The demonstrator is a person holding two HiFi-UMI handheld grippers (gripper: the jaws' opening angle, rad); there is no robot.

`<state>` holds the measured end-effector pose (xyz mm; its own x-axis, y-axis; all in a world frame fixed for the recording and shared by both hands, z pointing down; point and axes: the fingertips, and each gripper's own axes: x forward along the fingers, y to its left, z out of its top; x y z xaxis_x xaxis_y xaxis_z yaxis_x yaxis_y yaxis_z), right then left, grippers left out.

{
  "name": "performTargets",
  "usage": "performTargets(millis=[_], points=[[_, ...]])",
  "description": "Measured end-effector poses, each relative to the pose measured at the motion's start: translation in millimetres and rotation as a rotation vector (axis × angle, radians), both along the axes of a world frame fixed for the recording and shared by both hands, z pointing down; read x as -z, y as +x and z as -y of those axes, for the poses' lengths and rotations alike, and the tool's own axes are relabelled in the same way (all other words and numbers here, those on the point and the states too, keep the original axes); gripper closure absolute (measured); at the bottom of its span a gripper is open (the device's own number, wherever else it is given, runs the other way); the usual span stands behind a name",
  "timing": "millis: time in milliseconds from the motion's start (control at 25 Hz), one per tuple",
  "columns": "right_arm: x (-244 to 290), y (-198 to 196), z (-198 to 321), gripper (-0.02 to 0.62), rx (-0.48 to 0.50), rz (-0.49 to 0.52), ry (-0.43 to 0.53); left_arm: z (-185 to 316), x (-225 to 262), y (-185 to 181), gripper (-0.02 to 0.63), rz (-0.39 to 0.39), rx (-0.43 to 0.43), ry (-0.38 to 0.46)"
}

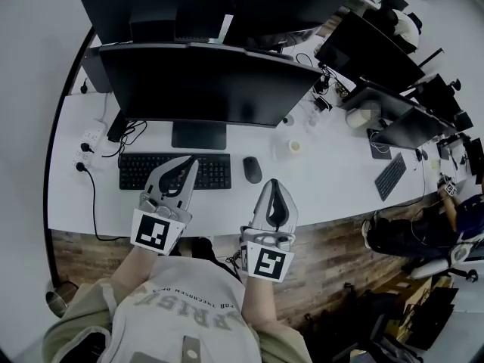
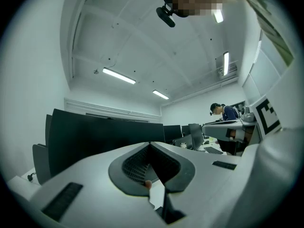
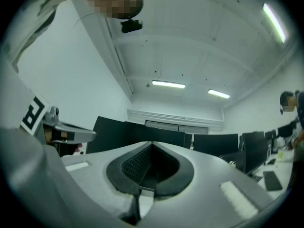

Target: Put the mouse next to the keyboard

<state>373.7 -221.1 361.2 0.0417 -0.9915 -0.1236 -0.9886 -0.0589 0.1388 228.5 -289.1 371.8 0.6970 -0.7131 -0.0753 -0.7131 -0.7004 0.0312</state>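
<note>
Holding the left gripper (image 1: 187,165) raised over the keyboard's (image 1: 215,172) front edge, jaws pressed together on nothing. Holding the right gripper (image 1: 274,186) off the keyboard's right front corner, jaws likewise closed and empty. Showing the mouse (image 1: 252,169) lying on the white desk (image 1: 318,172) just right of the keyboard, apart from the 2 grippers, a dark monitor (image 1: 212,82) standing behind the keyboard.

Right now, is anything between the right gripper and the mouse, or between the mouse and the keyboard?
Nothing visible. The right gripper, jaws shut and empty, hangs just short of the mouse with only bare desk between. Bare desk separates the mouse from the keyboard's right end. The small cup stands farther back, off both paths.
</note>
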Motion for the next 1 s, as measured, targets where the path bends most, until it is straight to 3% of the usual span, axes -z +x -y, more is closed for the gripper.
performTargets(millis=[440,1000], points=[[19,-4,-3,0.597,0.001,0.011,0.073,-5,10,0,0.595,-0.018,0.020,0.032],[21,-9,-2,0.597,0.015,0.004,0.079,-3,14,-5,0.595,-0.038,0.042,0.036]])
